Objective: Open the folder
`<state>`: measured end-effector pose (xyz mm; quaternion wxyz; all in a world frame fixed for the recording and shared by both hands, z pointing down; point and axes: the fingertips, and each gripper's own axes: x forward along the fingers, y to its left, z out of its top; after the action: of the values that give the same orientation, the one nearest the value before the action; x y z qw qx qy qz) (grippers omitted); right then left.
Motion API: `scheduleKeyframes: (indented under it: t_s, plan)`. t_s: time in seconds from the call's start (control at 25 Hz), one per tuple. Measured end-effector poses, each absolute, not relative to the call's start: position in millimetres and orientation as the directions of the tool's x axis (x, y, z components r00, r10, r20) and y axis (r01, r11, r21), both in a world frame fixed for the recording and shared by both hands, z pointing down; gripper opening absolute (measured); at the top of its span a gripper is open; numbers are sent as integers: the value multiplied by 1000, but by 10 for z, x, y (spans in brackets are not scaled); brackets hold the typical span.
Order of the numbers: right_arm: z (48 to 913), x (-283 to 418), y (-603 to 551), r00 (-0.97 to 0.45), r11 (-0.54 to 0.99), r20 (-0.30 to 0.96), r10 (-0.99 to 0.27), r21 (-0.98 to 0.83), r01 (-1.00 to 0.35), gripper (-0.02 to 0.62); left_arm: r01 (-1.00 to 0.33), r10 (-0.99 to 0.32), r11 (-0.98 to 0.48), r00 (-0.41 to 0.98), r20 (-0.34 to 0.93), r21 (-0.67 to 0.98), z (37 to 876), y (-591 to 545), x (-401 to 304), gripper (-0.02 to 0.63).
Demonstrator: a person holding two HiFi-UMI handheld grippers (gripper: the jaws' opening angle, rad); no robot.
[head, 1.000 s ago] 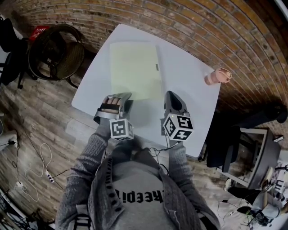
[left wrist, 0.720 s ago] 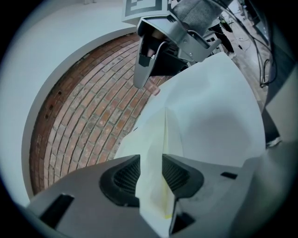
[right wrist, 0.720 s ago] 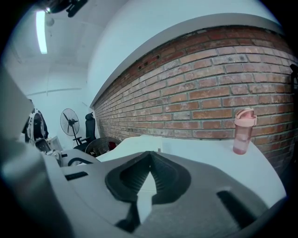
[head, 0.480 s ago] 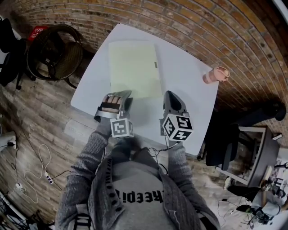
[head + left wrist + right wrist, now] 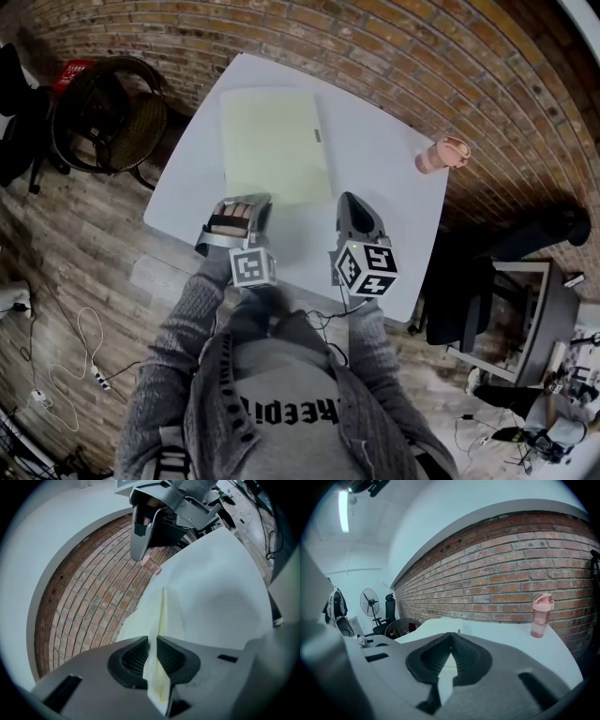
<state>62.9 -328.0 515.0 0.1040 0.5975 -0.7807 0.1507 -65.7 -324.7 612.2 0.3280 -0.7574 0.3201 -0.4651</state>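
Since the earlier frame the left tool (image 5: 242, 208) had just closed its jaws; head view: folder (image 5: 272, 141) lay flat, unopened, on the surface (image 5: 384, 169); left gripper view: jaws pinched its near edge; right gripper view: right tool (image 5: 451, 637) closed, empty; lifting remained.

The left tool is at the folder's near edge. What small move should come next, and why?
Probably raise the left tool slightly to start peeling the folder open. Its jaws have just been closing and now pinch the folder's near edge, while the folder lies flat and shut on the table.
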Motion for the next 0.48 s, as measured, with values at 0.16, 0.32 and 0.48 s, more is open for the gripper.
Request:
scheduleKeyframes:
  t_s: [0.16, 0.32, 0.48]
  plan:
    - [5116, 641, -3260, -263, 240, 338, -903, -108, -965, 5, -256, -786, -601, 363, 501, -757, 6140, -3246, -681, 43]
    - [5091, 623, -3249, -267, 246, 336, -903, -105, -964, 5, -400, -795, -602, 382, 471, -691, 5922, -3265, -762, 37]
    - [5062, 581, -3245, -277, 258, 331, -902, -102, -961, 5, -547, -815, -580, 396, 424, -604, 5748, -3258, -897, 32]
